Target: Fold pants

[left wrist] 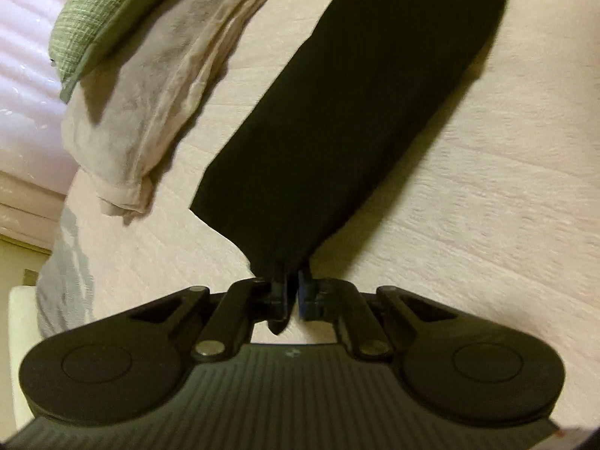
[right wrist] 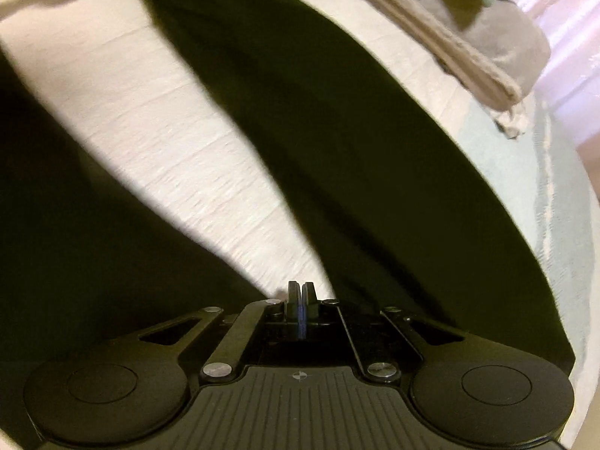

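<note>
Black pants [left wrist: 337,120] spread over a pale quilted bedcover [left wrist: 487,206], 2 legs diverging in the right wrist view; left gripper [left wrist: 293,292] with jaws nearly together, pinching the end of 1 pant leg; right gripper [right wrist: 301,296] with jaws pressed together, no cloth visibly between them; folded beige garments [left wrist: 150,86] and a green cloth [left wrist: 101,15] just beside the pants.

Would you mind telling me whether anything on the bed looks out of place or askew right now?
Nothing looks damaged or spilled. The black pants are not yet tidy: in the right wrist view the legs splay apart in a V across the pale bedspread. A beige garment and green cloth lie piled beside them.
</note>
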The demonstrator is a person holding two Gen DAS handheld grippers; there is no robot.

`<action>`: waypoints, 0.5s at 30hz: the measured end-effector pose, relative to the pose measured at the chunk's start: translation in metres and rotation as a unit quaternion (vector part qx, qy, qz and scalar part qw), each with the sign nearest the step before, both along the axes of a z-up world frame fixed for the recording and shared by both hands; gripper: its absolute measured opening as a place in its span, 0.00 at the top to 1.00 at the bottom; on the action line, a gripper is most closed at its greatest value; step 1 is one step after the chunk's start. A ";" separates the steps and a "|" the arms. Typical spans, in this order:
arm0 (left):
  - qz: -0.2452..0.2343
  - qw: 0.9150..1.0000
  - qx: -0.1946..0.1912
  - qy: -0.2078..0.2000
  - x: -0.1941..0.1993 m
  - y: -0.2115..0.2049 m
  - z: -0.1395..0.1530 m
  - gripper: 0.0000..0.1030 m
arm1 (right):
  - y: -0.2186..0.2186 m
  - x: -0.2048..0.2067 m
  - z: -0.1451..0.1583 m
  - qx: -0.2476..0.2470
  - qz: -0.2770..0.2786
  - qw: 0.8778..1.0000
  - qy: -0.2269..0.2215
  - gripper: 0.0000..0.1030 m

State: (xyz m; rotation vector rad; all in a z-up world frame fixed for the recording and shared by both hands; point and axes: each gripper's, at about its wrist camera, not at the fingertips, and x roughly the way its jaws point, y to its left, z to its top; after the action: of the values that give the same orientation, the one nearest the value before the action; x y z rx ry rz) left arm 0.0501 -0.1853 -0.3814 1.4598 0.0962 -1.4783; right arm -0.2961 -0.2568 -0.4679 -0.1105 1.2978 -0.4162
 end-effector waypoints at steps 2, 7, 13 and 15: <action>-0.013 1.000 0.007 -0.003 -0.005 0.009 0.002 0.96 | 0.003 -0.006 0.001 0.001 -0.010 1.000 -0.003 1.00; 0.000 1.000 0.004 -0.016 -0.015 0.024 0.001 0.96 | 0.009 -0.001 0.004 -0.060 -0.010 0.998 -0.023 0.72; 0.011 0.998 -0.054 -0.005 -0.039 0.037 0.007 0.81 | -0.007 0.028 -0.015 -0.053 0.020 0.997 -0.043 0.52; -0.027 0.999 -0.039 0.026 -0.056 0.043 0.006 0.80 | -0.025 0.036 -0.018 -0.026 -0.004 0.998 -0.060 0.52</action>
State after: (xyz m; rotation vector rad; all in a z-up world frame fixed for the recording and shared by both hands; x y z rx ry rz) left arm -0.0060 -0.1418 -0.3754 1.3703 0.0306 -1.5484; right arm -0.2602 -0.2822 -0.4860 -0.1213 1.1700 -0.4565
